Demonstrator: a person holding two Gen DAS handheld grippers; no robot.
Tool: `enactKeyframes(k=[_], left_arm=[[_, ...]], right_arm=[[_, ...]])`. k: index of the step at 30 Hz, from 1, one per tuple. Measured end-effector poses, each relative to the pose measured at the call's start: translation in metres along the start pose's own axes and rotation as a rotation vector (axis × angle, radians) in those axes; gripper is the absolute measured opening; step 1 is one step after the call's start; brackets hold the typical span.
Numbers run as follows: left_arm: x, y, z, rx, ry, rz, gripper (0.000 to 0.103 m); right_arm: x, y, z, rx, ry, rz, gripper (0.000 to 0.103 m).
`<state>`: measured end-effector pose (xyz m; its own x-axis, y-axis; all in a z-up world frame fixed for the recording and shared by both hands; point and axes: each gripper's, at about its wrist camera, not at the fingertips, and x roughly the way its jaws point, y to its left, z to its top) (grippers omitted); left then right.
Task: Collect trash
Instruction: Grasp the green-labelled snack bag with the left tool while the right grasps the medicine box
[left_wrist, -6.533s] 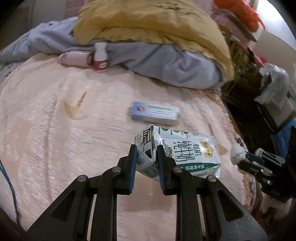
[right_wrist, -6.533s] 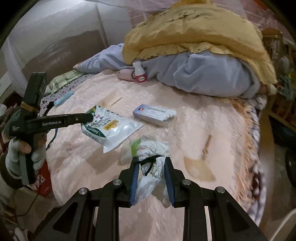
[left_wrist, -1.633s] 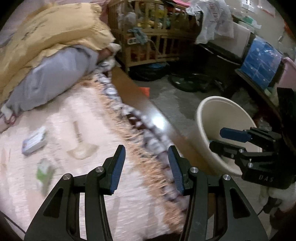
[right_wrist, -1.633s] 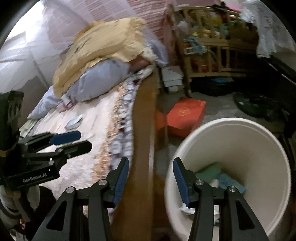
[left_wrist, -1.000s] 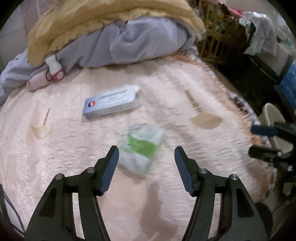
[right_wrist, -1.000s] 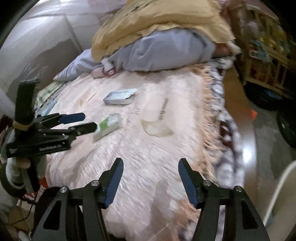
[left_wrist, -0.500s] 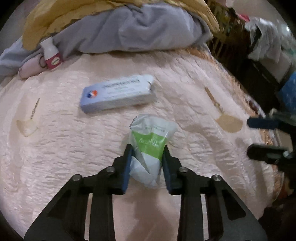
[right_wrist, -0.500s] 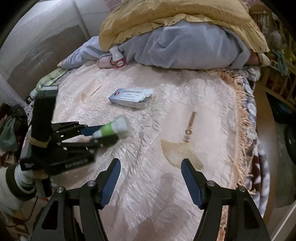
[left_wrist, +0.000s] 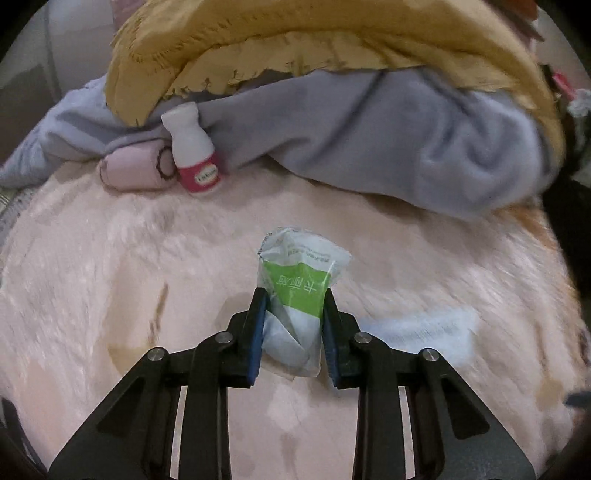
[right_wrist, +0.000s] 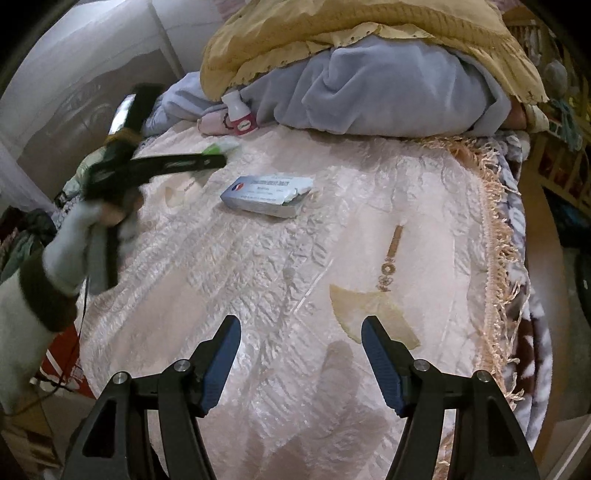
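Note:
My left gripper (left_wrist: 293, 317) is shut on a crumpled green and white wrapper (left_wrist: 301, 280) and holds it above the pink bedspread (left_wrist: 110, 277). In the right wrist view the left gripper (right_wrist: 218, 155) shows blurred at the upper left with the wrapper (right_wrist: 218, 147) at its tip. My right gripper (right_wrist: 301, 343) is open and empty over the near part of the bed. A blue-grey flat box (right_wrist: 267, 194) lies on the bed ahead of it, and shows blurred in the left wrist view (left_wrist: 424, 328). A small white bottle with a red label (left_wrist: 194, 147) stands by the bedding.
A yellow blanket (right_wrist: 332, 33) and grey-blue blanket (right_wrist: 388, 85) are heaped at the far end. A pink roll (left_wrist: 136, 171) lies beside the bottle. The bed's fringed edge (right_wrist: 498, 236) runs along the right, with shelves (right_wrist: 565, 147) beyond.
My left gripper has lifted the wrapper off the bed and swung left toward the bedding. The right gripper has stayed open and moved slightly closer over the bed.

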<state>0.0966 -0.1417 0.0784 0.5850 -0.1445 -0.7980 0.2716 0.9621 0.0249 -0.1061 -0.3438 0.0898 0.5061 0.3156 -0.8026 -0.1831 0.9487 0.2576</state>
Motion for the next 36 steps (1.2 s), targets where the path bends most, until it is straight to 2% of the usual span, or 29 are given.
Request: enactKeyframes(k=[4,7,13,20,22,24,28,32,33,34,36], left_arm=[[0.033,-0.005,0.003,0.050,0.055,0.047,0.025],[0.033,-0.011,-0.014,0.095,0.083,0.021,0.025],[-0.015,-0.014,-0.061,0.083,0.119,-0.155,0.025],[-0.074,-0.059,-0.118,0.140,0.135,-0.380,0.025],[-0.094,-0.063,-0.124,0.131,0.099,-0.357,0.025],[-0.104,-0.051,-0.127,0.112,0.062,-0.314,0.025],[-0.106,-0.020,-0.133,0.045,0.065,-0.261,0.025],[-0.106,0.000,-0.137,-0.002,0.073,-0.224,0.025],[-0.107,0.001,-0.139,-0.006,0.072,-0.220,0.025],[-0.107,-0.002,-0.140,-0.005,0.071,-0.218,0.025],[-0.114,-0.008,-0.142,0.006,0.061,-0.210,0.025]], right_arm=[[-0.001,-0.004,-0.001,0.007,-0.005,0.002,0.066],[-0.001,-0.008,-0.001,0.013,-0.006,0.000,0.066],[-0.006,-0.007,0.002,0.049,-0.016,0.016,0.066],[0.008,0.019,0.020,0.043,0.001,0.038,0.066],[0.016,0.026,0.025,0.021,0.021,0.020,0.066],[0.024,0.032,0.029,0.008,0.043,-0.014,0.066],[0.038,0.046,0.037,-0.042,0.060,-0.028,0.066],[0.067,0.056,0.040,-0.118,0.102,-0.117,0.066],[0.074,0.057,0.040,-0.130,0.112,-0.138,0.062],[0.080,0.056,0.037,-0.143,0.126,-0.161,0.048],[0.077,0.054,0.033,-0.138,0.112,-0.163,0.048]])
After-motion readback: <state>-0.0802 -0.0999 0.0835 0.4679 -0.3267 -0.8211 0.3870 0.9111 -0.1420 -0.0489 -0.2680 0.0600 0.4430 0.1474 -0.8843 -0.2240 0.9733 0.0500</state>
